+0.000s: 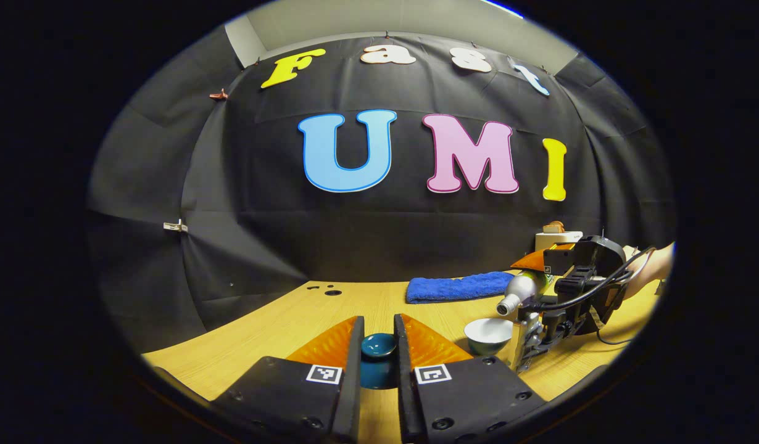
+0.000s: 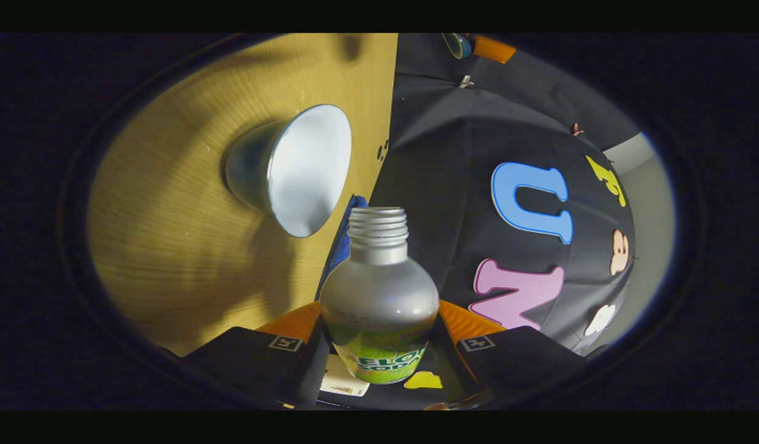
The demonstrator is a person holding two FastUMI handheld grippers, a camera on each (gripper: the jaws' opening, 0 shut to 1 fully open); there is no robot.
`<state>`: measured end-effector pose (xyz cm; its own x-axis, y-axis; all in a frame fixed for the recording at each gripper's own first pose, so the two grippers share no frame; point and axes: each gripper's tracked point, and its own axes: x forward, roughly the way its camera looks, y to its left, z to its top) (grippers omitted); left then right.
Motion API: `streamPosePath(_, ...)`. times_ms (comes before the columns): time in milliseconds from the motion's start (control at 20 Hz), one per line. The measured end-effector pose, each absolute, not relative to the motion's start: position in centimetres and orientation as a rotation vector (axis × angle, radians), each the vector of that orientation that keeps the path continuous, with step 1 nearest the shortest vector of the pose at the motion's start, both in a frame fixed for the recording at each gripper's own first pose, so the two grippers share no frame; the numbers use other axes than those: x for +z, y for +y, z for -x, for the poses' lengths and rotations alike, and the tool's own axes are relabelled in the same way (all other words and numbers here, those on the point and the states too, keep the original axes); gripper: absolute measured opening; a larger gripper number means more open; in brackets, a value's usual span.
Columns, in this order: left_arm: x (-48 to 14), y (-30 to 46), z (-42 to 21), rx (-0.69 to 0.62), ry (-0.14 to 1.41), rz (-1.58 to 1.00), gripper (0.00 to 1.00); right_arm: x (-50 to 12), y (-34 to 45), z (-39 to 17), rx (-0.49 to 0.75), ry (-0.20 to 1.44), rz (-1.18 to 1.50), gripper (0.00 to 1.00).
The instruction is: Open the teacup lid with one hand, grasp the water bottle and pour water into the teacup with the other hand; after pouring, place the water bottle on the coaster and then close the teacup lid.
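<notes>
In the left gripper view, the left gripper [image 1: 378, 345] is seen with its two fingers drawn narrow around the dark teal teacup lid [image 1: 378, 346], which is pinched between them on both sides, with the light wooden table [image 1: 281, 320] seen below it. To the right, the open teacup [image 1: 488, 336] is set upright on the table, its pale inside exposed. Just beside and above the cup, the right gripper [image 1: 534, 280] is seen, held by a person's hand [image 1: 654, 265]. The silver water bottle [image 1: 520, 291] is clamped in it and is tilted, its uncapped neck pointed down toward the cup's rim. No stream of water can be made out. A folded blue towel [image 1: 456, 287] is laid farther back, near the black cloth wall, and a small white box [image 1: 558, 239] is seen behind the right gripper.

In the right gripper view, which is rolled sideways, the right gripper [image 2: 379, 336] is closed on the bottle [image 2: 379, 290] at its green-labelled body. The threaded neck is aimed close to the teacup [image 2: 293, 169], whose open mouth is faced toward the camera. An edge of the towel [image 2: 342, 237] is visible behind the bottle.
</notes>
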<state>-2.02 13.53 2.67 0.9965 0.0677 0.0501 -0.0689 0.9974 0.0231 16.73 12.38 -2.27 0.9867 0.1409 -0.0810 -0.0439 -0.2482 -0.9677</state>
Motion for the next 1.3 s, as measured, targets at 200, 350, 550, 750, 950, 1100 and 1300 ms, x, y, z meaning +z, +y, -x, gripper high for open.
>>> streamPosePath(200,2.9,13.3,2.2,0.065,-0.055,-0.035,0.29,-2.0,12.7,-16.7,0.176,-0.095,1.851,0.76)
streamPosePath(350,3.0,13.5,2.2,0.070,-0.054,-0.049,0.29,-1.8,12.4,-16.9,0.166,-0.099,1.861,0.76)
streamPosePath(550,2.7,13.7,2.3,0.075,-0.045,-0.041,0.29,-1.9,12.5,-17.0,0.175,-0.103,1.880,0.76)
streamPosePath(750,2.2,14.2,2.3,0.087,-0.038,-0.033,0.29,-1.8,13.0,-17.2,0.191,-0.136,1.932,0.76)
streamPosePath(950,2.0,14.3,2.4,0.091,-0.027,-0.033,0.29,-1.4,13.8,-17.5,0.208,-0.164,1.956,0.76)
streamPosePath(1100,2.2,14.2,2.7,0.089,-0.035,-0.034,0.31,-0.8,14.4,-17.6,0.205,-0.198,2.000,0.76)
streamPosePath(1300,2.1,14.1,2.7,0.087,-0.035,-0.030,0.29,0.1,14.3,-17.8,0.183,-0.229,2.027,0.76)
